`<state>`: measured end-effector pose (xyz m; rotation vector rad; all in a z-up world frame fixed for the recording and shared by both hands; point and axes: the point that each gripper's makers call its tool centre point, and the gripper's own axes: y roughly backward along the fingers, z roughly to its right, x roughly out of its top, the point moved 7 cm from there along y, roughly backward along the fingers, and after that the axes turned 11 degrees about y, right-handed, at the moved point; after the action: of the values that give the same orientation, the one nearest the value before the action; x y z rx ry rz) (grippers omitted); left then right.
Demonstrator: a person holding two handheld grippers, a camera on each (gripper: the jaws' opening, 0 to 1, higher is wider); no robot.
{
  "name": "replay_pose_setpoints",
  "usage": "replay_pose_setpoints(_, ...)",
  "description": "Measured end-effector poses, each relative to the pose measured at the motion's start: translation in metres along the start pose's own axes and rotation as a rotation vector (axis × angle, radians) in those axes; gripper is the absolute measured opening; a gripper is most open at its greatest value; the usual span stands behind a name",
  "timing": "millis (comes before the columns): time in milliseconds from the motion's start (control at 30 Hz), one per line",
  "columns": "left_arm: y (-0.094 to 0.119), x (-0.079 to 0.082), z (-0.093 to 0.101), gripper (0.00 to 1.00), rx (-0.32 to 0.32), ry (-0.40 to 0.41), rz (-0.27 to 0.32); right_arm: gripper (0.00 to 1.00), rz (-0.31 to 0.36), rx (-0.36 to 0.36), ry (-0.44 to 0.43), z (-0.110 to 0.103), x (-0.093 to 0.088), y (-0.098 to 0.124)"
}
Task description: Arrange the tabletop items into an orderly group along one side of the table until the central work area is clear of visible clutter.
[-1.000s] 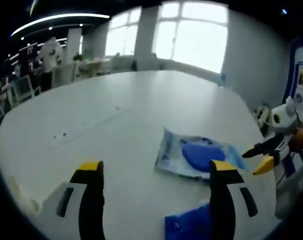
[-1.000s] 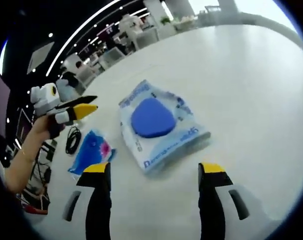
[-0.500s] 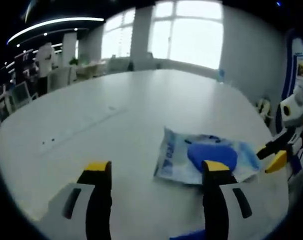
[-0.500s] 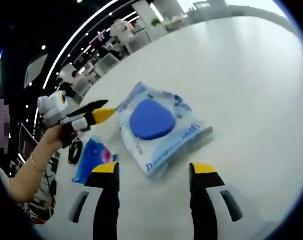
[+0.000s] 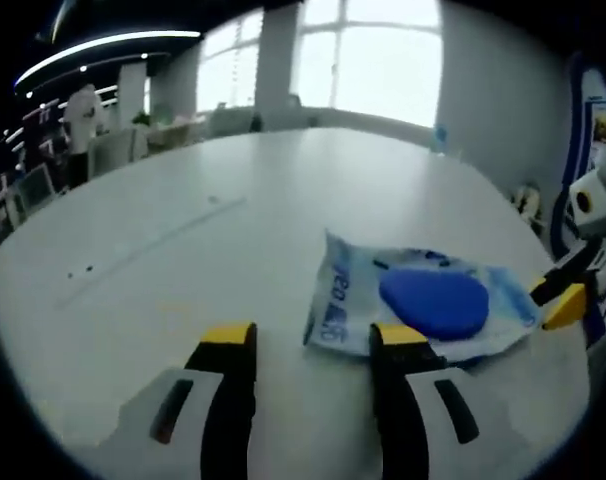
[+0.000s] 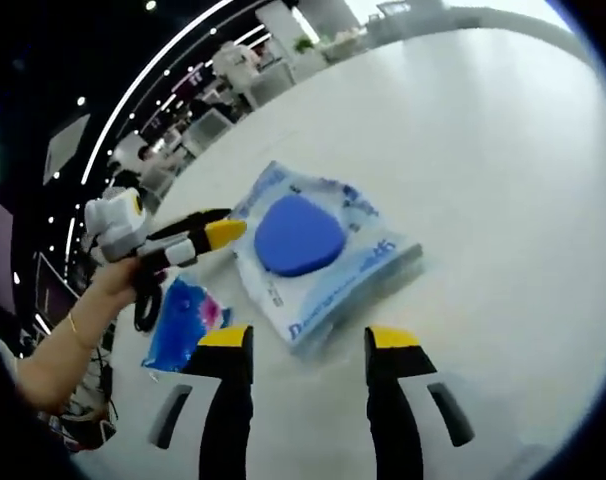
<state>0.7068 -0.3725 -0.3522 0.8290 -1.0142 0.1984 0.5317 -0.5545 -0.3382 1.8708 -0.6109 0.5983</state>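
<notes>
Both pairs of jaws have narrowed since a second ago; the left gripper [image 5: 313, 338] and right gripper [image 6: 310, 342] stand part-open, holding nothing; the wipes pack [image 5: 423, 305] lies mid-table [image 5: 183, 230], its slack film likely to slip; bright windows behind; a small blue packet [image 6: 183, 315] lies nearby.

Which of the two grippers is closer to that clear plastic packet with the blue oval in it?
Left. The left gripper has its tips at the clear plastic packet edge; the right gripper sits slightly short of it.
</notes>
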Motion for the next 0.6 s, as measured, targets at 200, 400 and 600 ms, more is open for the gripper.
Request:
replay_pose_setpoints(200,-0.0033,0.0004,0.0018,0.25,-0.016,0.031,0.008,0.32,-0.013,-0.01,-0.033,0.0023,-0.0022,-0.0024)
replay_pose_setpoints(400,-0.0062,-0.0004,0.007,0.18,-0.038,0.019,-0.004,0.2,-0.022,-0.011,-0.025,0.0004,-0.0031,-0.0041)
replay_pose_setpoints(600,-0.0049,0.0012,0.0041,0.13,-0.029,0.094,-0.005,0.14,-0.032,0.012,-0.011,-0.002,-0.0018,-0.0053)
